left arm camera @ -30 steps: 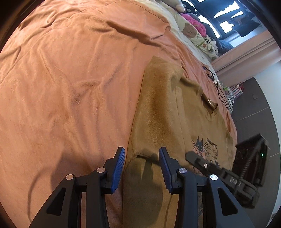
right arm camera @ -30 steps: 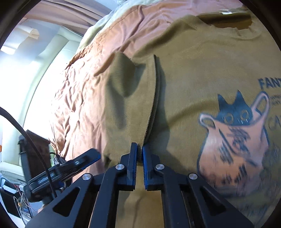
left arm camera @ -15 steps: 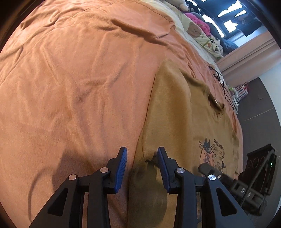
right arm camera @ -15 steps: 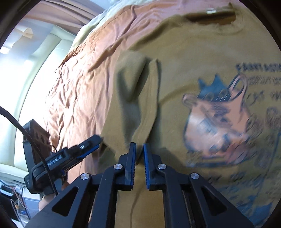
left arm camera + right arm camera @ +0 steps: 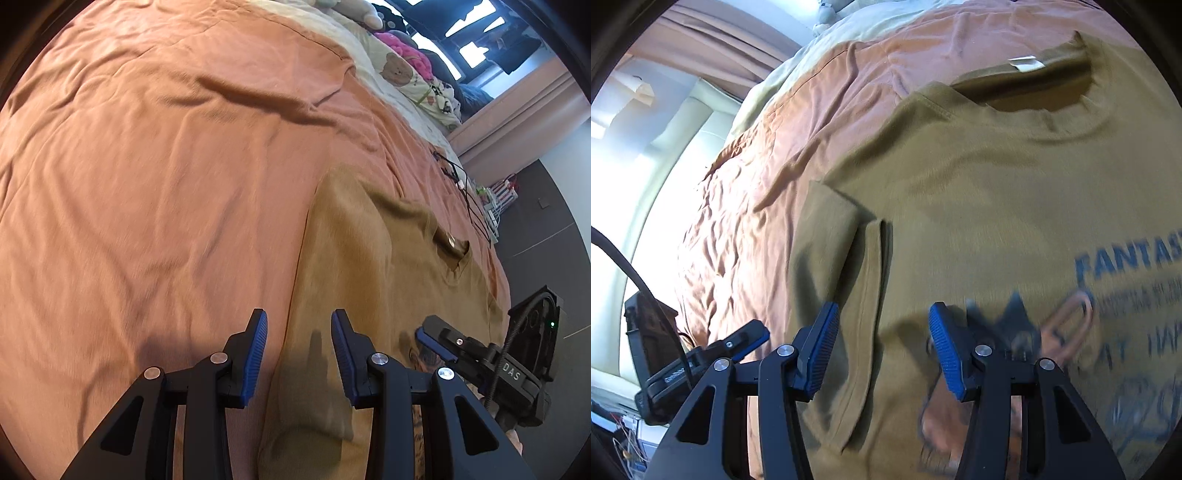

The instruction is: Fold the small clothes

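Right wrist view showing an olive-brown cotton T-shirt (image 5: pixel 979 192) lying flat on a rumpled orange bedspread (image 5: pixel 746 206), sleeve folded inward over the chest. Right gripper (image 5: pixel 882 332), clamped on the sleeve hem a second ago, now opening, pads clear of the cloth. Left gripper (image 5: pixel 299 350) hovering partly open above the shirt's edge, gripping nothing. Reading "FANTAS" in blue print beside a cat drawing.
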Demonstrator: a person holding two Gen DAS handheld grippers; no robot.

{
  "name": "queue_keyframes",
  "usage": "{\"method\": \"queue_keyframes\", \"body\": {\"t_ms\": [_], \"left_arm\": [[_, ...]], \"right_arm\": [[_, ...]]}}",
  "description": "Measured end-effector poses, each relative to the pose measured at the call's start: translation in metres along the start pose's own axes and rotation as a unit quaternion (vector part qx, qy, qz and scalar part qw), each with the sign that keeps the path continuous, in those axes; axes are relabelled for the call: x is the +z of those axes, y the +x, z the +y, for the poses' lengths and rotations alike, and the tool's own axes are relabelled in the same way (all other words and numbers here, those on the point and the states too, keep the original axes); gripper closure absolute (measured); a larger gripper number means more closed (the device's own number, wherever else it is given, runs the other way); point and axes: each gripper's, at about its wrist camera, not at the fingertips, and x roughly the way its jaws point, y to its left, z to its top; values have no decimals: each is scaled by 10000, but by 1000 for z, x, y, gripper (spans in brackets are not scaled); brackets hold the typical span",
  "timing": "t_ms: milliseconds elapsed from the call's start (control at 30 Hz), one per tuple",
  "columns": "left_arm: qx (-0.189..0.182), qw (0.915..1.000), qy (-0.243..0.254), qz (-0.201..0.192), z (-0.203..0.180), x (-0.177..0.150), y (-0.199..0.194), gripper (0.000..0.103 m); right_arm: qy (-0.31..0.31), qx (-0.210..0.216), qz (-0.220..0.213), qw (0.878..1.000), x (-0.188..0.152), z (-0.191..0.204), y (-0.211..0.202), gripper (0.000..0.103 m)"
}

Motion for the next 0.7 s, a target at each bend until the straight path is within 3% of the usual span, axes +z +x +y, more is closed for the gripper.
{"method": "queue_keyframes", "body": {"t_ms": [267,333,500,700], "left_arm": [[-113,9998,153,-106,-7,27,20,65],[-129,9997,154,-135,-8,34,25,65],[-107,9993,262,-239,-13,48,36,65],[-52,9990,345,-266,-17,59,52,65]], "right_arm": [[-289,-143,6,9995,24,7,40,54],[-359,-159,-27,9992,28,9,47,62],[-570,-263,39,9980,35,15,63,100],[-816,-155,-4,9965,39,14,49,103]]}}
